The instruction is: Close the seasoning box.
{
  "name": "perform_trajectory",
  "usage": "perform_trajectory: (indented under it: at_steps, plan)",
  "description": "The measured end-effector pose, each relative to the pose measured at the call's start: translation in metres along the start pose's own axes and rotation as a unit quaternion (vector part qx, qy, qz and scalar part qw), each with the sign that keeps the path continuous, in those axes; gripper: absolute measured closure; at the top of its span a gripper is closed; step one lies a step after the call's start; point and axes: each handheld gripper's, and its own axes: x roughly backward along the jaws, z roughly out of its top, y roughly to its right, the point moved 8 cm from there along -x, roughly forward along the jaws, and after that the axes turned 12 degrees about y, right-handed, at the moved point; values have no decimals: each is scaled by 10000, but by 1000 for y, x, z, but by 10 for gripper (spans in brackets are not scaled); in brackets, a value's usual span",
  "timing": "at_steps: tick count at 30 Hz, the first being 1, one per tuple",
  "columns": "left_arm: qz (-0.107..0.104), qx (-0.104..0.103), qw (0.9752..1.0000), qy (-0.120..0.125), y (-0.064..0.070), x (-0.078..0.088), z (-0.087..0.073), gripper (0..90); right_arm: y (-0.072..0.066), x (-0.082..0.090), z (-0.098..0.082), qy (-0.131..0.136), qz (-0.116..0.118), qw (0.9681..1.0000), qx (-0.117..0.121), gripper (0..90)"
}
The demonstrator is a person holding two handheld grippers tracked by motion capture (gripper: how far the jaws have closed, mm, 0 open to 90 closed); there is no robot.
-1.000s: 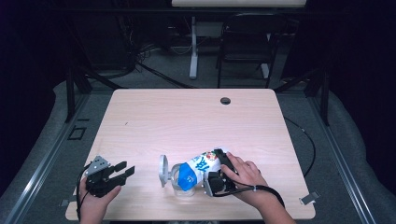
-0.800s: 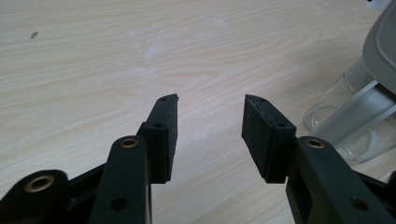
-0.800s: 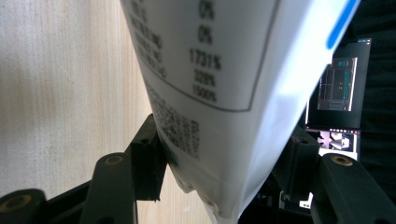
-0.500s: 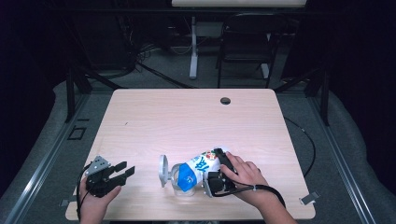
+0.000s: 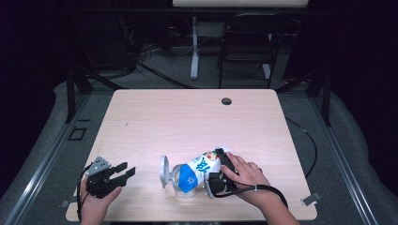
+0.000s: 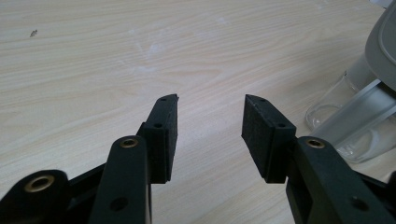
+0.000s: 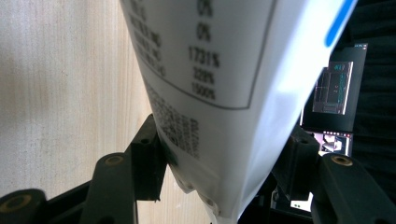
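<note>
Nothing has shifted since the earlier frames. On the table [image 5: 187, 117], near its front edge, the right gripper [image 5: 217, 174] clamps a tilted carton [image 5: 202, 166] over a clear jar [image 5: 180, 185], apparently to pour; the jar's lid [image 5: 164, 171] is open, and the left gripper [image 5: 123, 172] rests unclenched at near left

Counter [image 5: 197, 122] spans frame centre. Pouch [image 5: 202, 165] lies tilted at lower centre, its lower-left end in the clear jar [image 5: 180, 185]. Jar lid [image 5: 164, 171] stands just left of it. Right gripper [image 5: 220, 176] lower right at the pouch; left gripper [image 5: 123, 172] lower left, well apart.
</note>
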Motion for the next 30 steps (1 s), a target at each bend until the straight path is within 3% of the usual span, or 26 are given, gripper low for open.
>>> perform_trajectory:
  at_steps: [13,23,30]
  plan:
    - [6,3,10000,-3,-1,0,0,560,1,-1,1,46,-5,10000,57,440]
    - [3,-5,10000,-8,0,0,0,560,4,3,0,-124,-5,9996,239,441]
    - [5,-6,10000,-8,0,0,0,561,3,2,1,-54,-3,9997,222,441]
